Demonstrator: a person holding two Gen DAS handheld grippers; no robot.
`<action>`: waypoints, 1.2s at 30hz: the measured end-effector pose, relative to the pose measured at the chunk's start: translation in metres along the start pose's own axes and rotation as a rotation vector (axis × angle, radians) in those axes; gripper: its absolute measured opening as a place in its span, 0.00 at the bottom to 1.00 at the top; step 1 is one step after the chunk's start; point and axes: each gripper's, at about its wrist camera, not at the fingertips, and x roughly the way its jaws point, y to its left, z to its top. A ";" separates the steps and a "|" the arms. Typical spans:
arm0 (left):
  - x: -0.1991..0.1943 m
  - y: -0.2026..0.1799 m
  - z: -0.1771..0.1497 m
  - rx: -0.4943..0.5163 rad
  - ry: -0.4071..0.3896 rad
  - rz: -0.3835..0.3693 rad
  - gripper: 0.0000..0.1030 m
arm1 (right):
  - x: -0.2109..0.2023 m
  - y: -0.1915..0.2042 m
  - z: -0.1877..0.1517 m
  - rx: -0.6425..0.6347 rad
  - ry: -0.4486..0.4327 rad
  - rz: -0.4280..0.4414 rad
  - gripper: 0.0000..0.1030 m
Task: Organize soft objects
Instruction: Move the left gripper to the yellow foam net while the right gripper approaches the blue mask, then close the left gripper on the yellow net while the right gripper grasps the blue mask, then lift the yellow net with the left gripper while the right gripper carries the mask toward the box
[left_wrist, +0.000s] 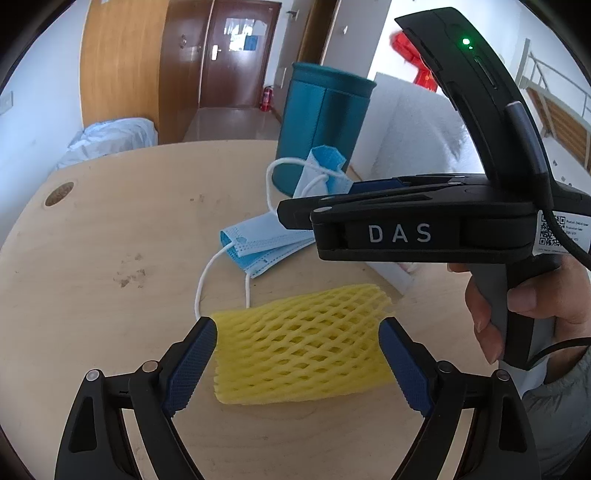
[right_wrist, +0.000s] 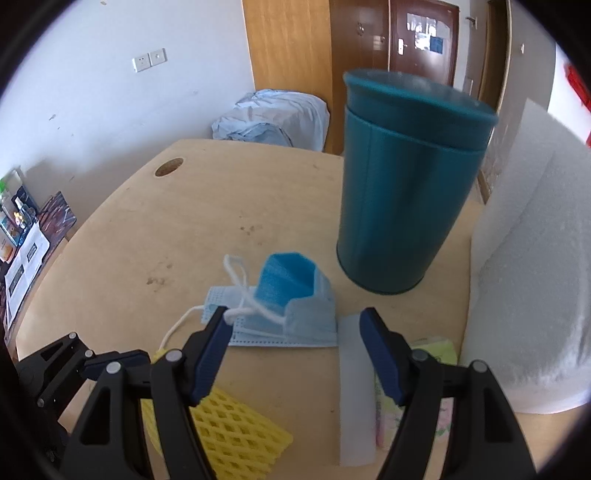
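A yellow foam net sleeve (left_wrist: 299, 347) lies flat on the wooden table (left_wrist: 110, 258). My left gripper (left_wrist: 297, 325) is open around it, one blue pad at each end and neither squeezing it. Beyond it lie blue face masks (left_wrist: 258, 247), one of them folded upright (left_wrist: 327, 166). In the right wrist view my right gripper (right_wrist: 295, 317) hangs open just above the pile of masks (right_wrist: 291, 317), and a white ear loop (right_wrist: 240, 291) lies by the left pad. A teal cylindrical container (right_wrist: 406, 192) stands open-topped behind the masks.
A big white foam roll (right_wrist: 535, 277) stands at the table's right side. A white strip (right_wrist: 354, 387) and a pale flowered packet (right_wrist: 439, 358) lie under the right pad. A cable hole (right_wrist: 169, 167) marks the far left corner. A person's hand (left_wrist: 517, 306) holds the right gripper's handle.
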 end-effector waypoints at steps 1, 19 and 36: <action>0.001 0.000 0.000 0.000 0.003 0.002 0.84 | 0.002 -0.001 0.000 0.008 0.003 0.003 0.72; 0.011 -0.004 -0.005 0.057 0.016 0.062 0.30 | -0.010 -0.010 -0.002 0.029 -0.037 0.016 0.19; -0.017 0.008 -0.002 -0.006 -0.061 0.005 0.09 | -0.052 -0.020 -0.010 0.099 -0.126 0.090 0.16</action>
